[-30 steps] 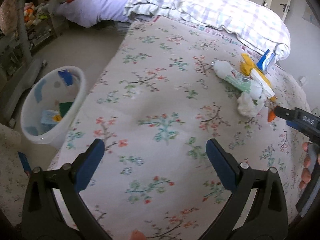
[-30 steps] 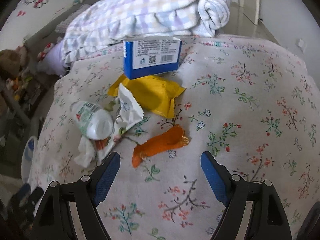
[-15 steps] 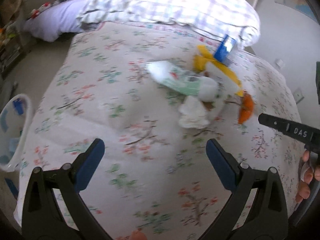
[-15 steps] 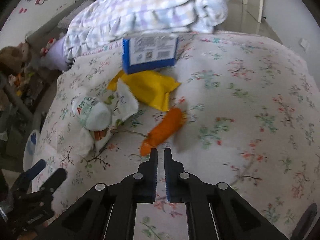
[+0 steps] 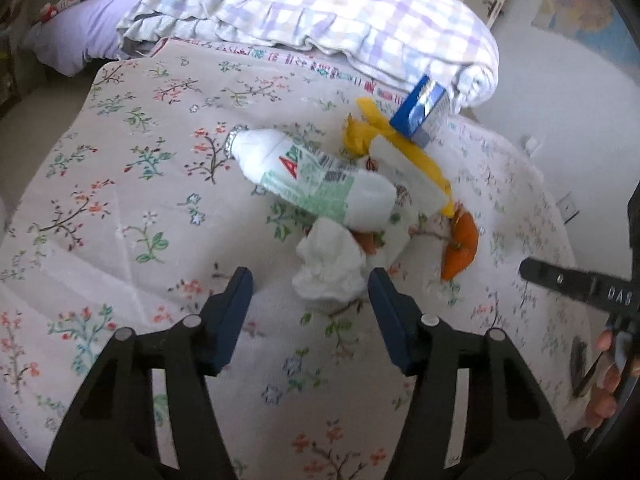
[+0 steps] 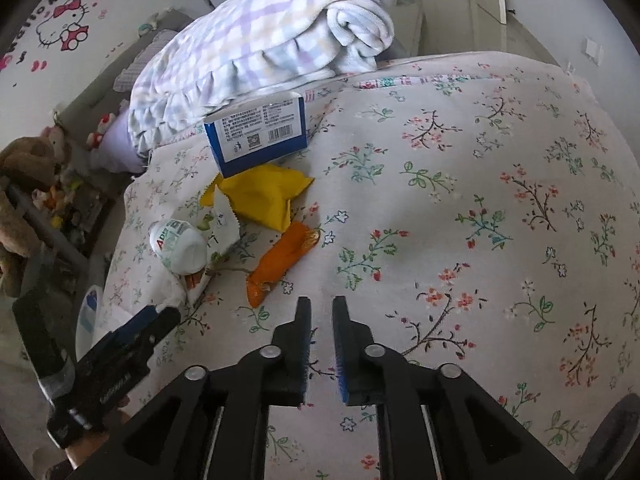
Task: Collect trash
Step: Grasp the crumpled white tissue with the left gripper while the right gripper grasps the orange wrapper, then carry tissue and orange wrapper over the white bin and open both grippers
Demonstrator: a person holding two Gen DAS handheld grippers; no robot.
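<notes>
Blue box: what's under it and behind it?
The blue box rests with its lower edge on the yellow wrapper; how far the wrapper runs beneath is covered. Behind it is the checked blanket. The box hides whether they touch.

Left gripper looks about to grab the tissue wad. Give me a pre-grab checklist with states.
1. left gripper jaws open: ok.
2. crumpled tissue sits between the fingertips: ok, though just ahead of them.
3. Tissue free of the bottle: cannot tell, they seem to touch.
4. right gripper clear of the tissue: ok, nearly shut and empty, near the orange wrapper.
5. Bin position known: not ok, barely visible.
</notes>
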